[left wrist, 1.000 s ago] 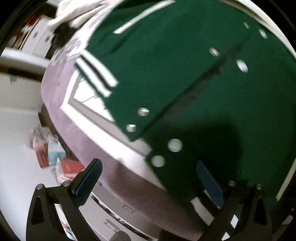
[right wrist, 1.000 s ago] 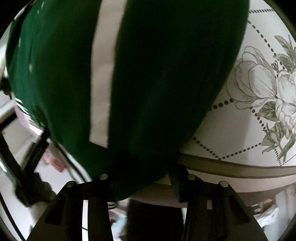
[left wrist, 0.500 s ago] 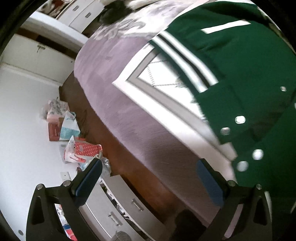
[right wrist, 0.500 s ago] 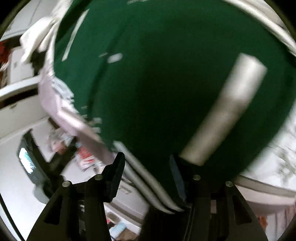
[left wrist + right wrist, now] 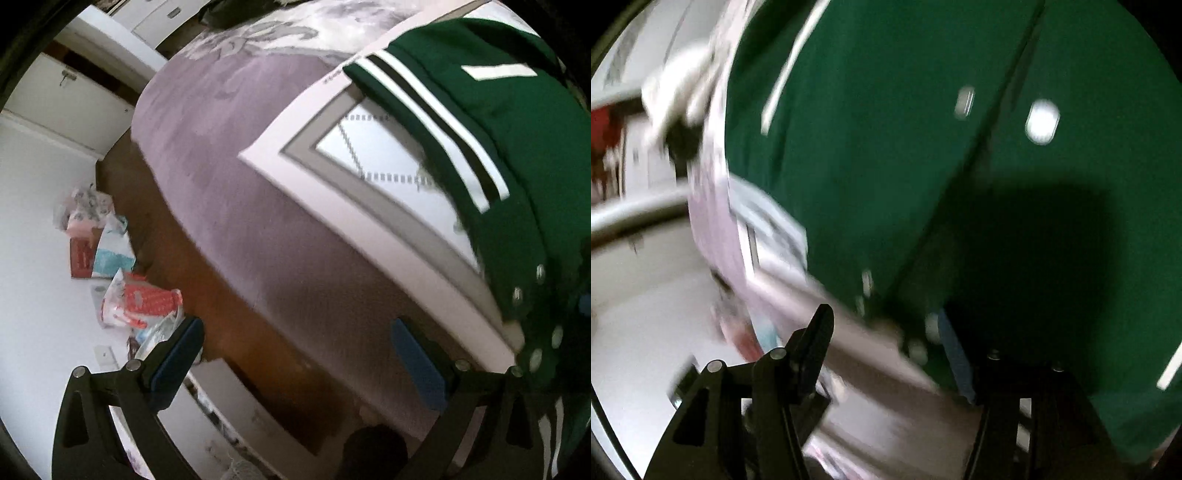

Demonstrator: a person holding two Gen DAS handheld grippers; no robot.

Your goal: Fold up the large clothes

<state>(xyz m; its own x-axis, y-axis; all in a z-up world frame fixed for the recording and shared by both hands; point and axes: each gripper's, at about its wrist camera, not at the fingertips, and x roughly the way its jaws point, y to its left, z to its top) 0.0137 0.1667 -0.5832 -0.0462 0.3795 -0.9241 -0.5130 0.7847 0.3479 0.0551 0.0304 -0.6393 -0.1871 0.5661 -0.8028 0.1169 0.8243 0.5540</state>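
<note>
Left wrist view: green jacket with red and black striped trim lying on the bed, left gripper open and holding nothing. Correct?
One thing is off: the trim on the green jacket is white and black striped, not red and black, as the left wrist view shows. The rest stands: it lies on the bed, and the left gripper is open with nothing between its fingers.

jackets: one green jacket (image 5: pixel 517 122) | beds: one bed (image 5: pixel 229 155) | tongs: two, left tongs (image 5: pixel 295 354), right tongs (image 5: pixel 886 339)
</note>
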